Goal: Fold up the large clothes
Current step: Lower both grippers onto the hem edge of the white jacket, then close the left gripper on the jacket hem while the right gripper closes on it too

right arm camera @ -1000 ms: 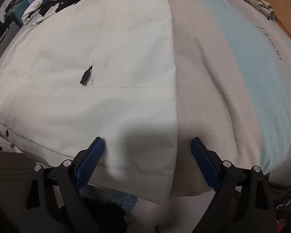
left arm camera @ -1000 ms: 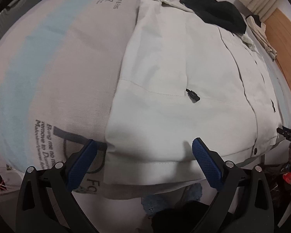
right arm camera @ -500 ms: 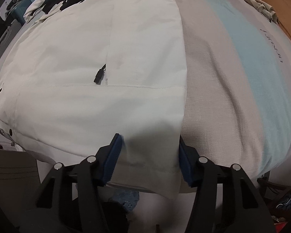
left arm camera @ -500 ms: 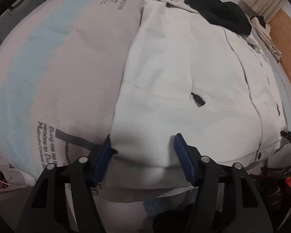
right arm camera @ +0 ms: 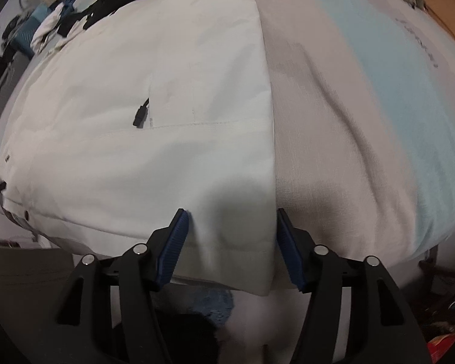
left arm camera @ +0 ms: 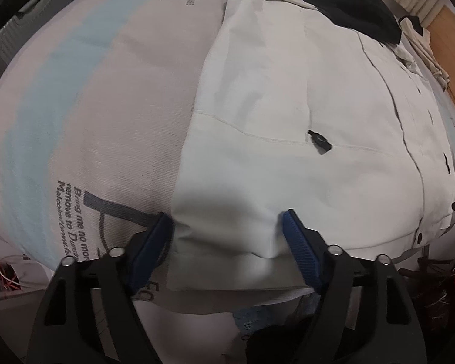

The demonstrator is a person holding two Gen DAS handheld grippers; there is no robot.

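Straddling the white jacket's (left arm camera: 288, 115) hem corners at the mattress's (left arm camera: 112, 115) near edge, the left gripper (left arm camera: 227, 236) and right gripper (right arm camera: 232, 233), jaws just reopened slightly, pinch bunched fabric.

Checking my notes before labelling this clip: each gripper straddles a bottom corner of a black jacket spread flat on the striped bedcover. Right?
Not quite: the jacket is white, not black; only its collar lining is black, as the left wrist view shows. The left gripper and right gripper do each straddle a bottom corner on the striped bedcover.

Cream jacket (left arm camera: 288, 106) spread flat, front up, on a striped cover; black lining at the collar, black zipper pull (left arm camera: 320, 142) on each pocket, snaps along the placket, hem hanging over the near edge.
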